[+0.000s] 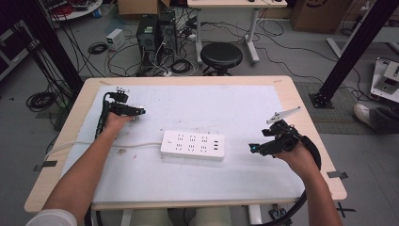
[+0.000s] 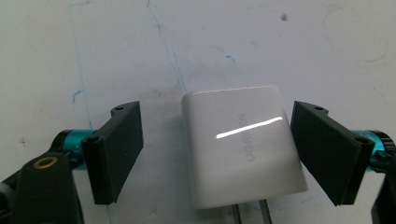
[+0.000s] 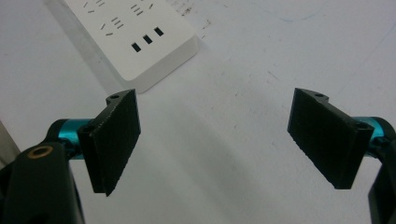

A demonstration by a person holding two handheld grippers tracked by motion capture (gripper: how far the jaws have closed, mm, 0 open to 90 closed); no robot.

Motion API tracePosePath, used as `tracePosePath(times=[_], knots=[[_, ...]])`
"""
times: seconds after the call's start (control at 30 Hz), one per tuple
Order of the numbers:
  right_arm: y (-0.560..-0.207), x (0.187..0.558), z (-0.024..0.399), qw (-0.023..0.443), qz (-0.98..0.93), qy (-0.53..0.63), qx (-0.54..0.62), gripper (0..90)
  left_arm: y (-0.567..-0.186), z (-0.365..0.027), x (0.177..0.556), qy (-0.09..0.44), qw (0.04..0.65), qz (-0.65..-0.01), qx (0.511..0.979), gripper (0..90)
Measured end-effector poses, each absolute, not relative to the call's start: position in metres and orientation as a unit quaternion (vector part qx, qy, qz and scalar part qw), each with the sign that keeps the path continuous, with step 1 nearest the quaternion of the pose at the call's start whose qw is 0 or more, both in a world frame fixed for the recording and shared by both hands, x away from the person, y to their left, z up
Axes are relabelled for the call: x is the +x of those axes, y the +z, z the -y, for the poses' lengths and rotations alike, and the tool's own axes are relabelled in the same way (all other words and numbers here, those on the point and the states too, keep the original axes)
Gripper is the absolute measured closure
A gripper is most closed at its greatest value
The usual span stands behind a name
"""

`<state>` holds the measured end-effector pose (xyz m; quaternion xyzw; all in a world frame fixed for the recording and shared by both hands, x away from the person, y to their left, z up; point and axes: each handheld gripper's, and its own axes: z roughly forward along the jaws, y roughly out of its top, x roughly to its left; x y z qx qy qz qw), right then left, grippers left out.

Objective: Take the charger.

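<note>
Early going here: the left gripper (image 2: 217, 154) straddles the white UGREEN charger (image 2: 240, 144), jaws spread on either side and not yet pinching it. It lies flat on the table (image 1: 244, 108), prongs bare, well left of the power strip (image 1: 193, 145), whose sockets sit empty. The right gripper (image 3: 217, 144) hovers released, holding nothing. Grasp and plug-in remain.

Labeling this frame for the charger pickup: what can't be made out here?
- Charger prongs: cut off by the bottom edge, left gripper view.
- Power strip far end: cut off by the top edge, right gripper view.
- Charger in high view: hidden at the left gripper.
</note>
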<state>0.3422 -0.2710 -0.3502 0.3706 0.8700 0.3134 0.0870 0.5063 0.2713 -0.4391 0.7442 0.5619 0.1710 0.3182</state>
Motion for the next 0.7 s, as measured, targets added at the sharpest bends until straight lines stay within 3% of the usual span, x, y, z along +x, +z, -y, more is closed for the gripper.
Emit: tracePosePath(times=[0.3, 0.33, 0.4, 0.7], knots=[[-0.3523, 0.3424, 0.2728, 0.087, -0.869, 0.313, 0.374, 17.4, -0.4395, -0.2705, 0.5058, 0.176, 0.315, -0.559, 0.747, 23.4], [-0.3524, 0.3429, 0.2732, 0.087, -0.869, 0.313, 0.373, 17.4, -0.4379, -0.2719, 0.5049, 0.172, 0.318, -0.554, 0.75, 32.2], [-0.3527, 0.343, 0.2733, 0.086, -0.869, 0.314, 0.373, 17.4, -0.4367, -0.2725, 0.5042, 0.167, 0.321, -0.552, 0.752, 38.8], [-0.354, 0.3431, 0.2735, 0.085, -0.868, 0.315, 0.375, 17.4, -0.4364, -0.2727, 0.5037, 0.169, 0.321, -0.554, 0.749, 41.9]])
